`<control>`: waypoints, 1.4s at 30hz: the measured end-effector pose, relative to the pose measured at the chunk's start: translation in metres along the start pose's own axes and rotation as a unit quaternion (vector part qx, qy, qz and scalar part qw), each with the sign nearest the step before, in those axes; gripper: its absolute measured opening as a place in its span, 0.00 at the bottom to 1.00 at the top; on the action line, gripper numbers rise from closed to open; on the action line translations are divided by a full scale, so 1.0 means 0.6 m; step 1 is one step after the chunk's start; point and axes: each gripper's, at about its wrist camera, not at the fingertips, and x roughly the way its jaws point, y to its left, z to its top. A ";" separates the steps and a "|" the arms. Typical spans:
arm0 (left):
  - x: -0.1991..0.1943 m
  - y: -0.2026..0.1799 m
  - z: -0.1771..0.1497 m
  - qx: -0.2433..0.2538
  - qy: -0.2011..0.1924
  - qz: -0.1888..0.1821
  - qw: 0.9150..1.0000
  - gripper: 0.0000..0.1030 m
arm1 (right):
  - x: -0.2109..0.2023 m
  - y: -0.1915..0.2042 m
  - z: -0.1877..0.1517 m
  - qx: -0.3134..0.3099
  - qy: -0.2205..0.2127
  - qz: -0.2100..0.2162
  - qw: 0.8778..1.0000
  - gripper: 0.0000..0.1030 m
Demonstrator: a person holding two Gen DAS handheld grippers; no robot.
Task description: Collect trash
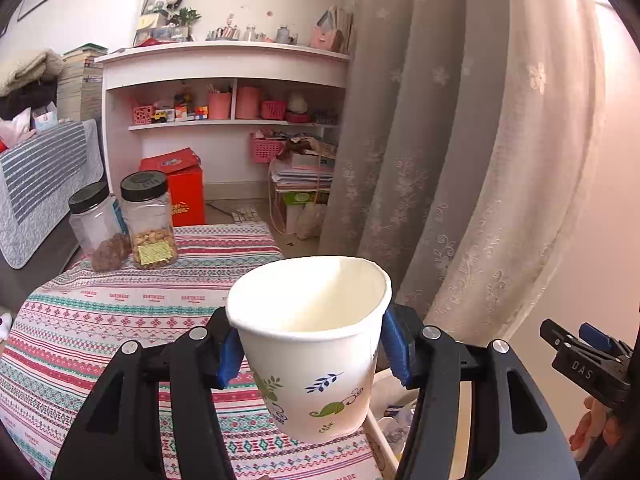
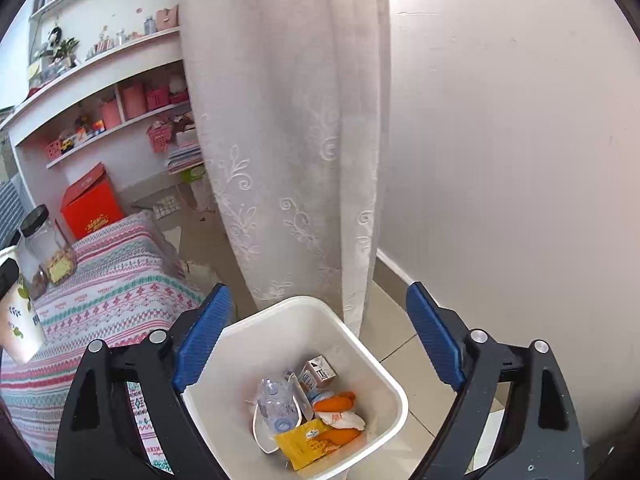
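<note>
— Curtain (image 2: pixel 288 140) and wall (image 2: pixel 520 160) close off the far side; how much room?

— Bare floor (image 2: pixel 396 320) on the wall side of the bin (image 2: pixel 384 360). My right gripper (image 2: pixel 320 344) gapes empty above its rim. My left gripper (image 1: pixel 312 344) squeezes the paper cup (image 1: pixel 312 360) past the table (image 1: pixel 120 320) edge.

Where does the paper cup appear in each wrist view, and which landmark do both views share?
Left wrist view: the paper cup sits low and central, squeezed between the left gripper pads.
Right wrist view: the paper cup shows only partly, at the far left edge, over the striped cloth.
Shared landmark: the black-lidded jar of snacks standing on that cloth.
</note>
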 end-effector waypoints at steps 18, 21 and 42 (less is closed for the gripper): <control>0.078 -0.228 -0.043 0.018 0.110 -0.158 0.981 0.83 | -0.053 -0.171 0.044 0.166 -0.084 -0.086 0.979 0.93; 0.084 -0.224 -0.054 0.003 0.139 -0.172 0.975 0.89 | -0.054 -0.172 0.044 0.168 -0.082 -0.080 0.979 0.93; -0.094 0.030 0.022 0.003 -0.044 0.063 0.997 0.94 | -0.121 0.123 0.032 -0.006 -0.130 0.065 0.989 0.93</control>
